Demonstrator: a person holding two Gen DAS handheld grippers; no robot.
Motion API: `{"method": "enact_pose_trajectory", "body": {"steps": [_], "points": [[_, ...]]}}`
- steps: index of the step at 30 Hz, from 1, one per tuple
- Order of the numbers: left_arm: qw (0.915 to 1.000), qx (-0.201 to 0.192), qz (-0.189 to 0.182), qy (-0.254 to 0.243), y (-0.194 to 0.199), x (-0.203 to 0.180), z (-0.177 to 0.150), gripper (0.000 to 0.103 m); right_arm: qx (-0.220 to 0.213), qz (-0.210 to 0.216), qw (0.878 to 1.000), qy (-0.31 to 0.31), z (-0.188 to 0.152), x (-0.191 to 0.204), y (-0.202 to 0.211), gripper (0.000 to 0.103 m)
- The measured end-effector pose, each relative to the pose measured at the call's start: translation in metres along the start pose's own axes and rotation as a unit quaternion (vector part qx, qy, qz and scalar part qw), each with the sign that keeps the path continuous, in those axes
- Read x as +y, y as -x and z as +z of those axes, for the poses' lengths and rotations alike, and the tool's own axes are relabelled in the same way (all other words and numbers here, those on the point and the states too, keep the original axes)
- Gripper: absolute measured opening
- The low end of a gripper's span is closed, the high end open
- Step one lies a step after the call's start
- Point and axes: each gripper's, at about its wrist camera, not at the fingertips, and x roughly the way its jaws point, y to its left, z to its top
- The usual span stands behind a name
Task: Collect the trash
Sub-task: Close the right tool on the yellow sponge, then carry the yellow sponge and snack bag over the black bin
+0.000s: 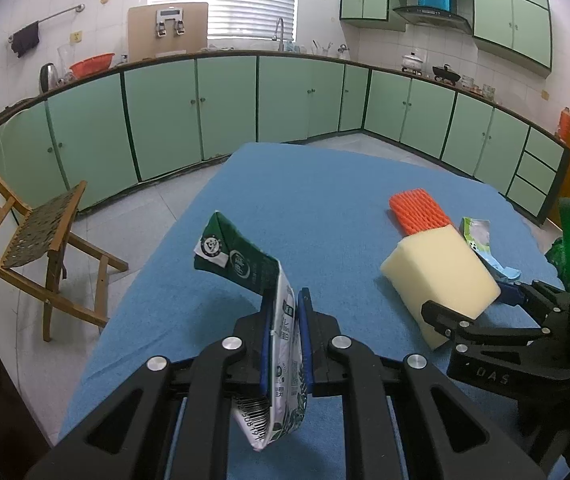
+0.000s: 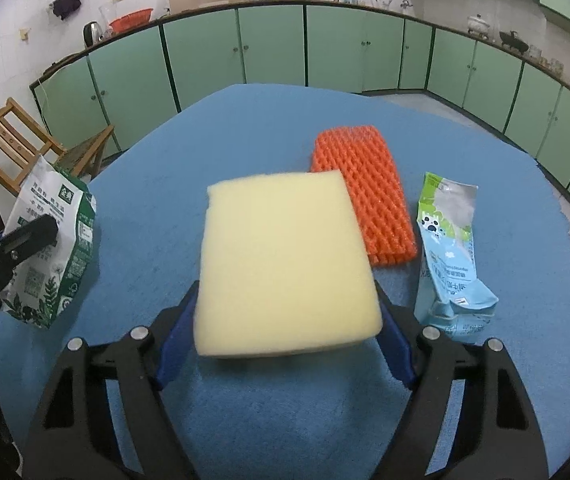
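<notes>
The left gripper [image 1: 285, 308] is clamped on a flattened green-and-white carton [image 1: 281, 344], held up over the blue tablecloth [image 1: 305, 200], while the right gripper [image 2: 285, 320] straddles the yellow foam block [image 2: 281, 260], its blue pads [image 2: 173, 344] right at the block's sides; whether they press yet cannot be told. It should squeeze gently and squarely, since foam probably gives. Readable writing: "DAS" on the right gripper's body; the carton's print is too small.

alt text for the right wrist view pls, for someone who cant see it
The right gripper straddles the near end of a pale yellow foam block on a blue tablecloth. An orange foam fruit net and a crumpled light blue wrapper lie to its right; at left, the left gripper holds a green-and-white carton.
</notes>
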Motion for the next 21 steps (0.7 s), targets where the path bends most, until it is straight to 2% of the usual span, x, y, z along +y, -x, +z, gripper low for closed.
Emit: {"method": "enact_pose_trajectory", "body": {"steps": [12,21], "points": [[0.9999,-0.014,-0.005,-0.005,0.008,-0.007,0.002,0.012,-0.046,0.016,0.999,-0.014,0.006,-0.01,0.045,0.075],[0.9991,-0.032,-0.022,-0.016,0.024,-0.029,0.013,0.012,-0.076,0.011,0.997,-0.03,0.01,-0.025,0.085,0.075]]}}
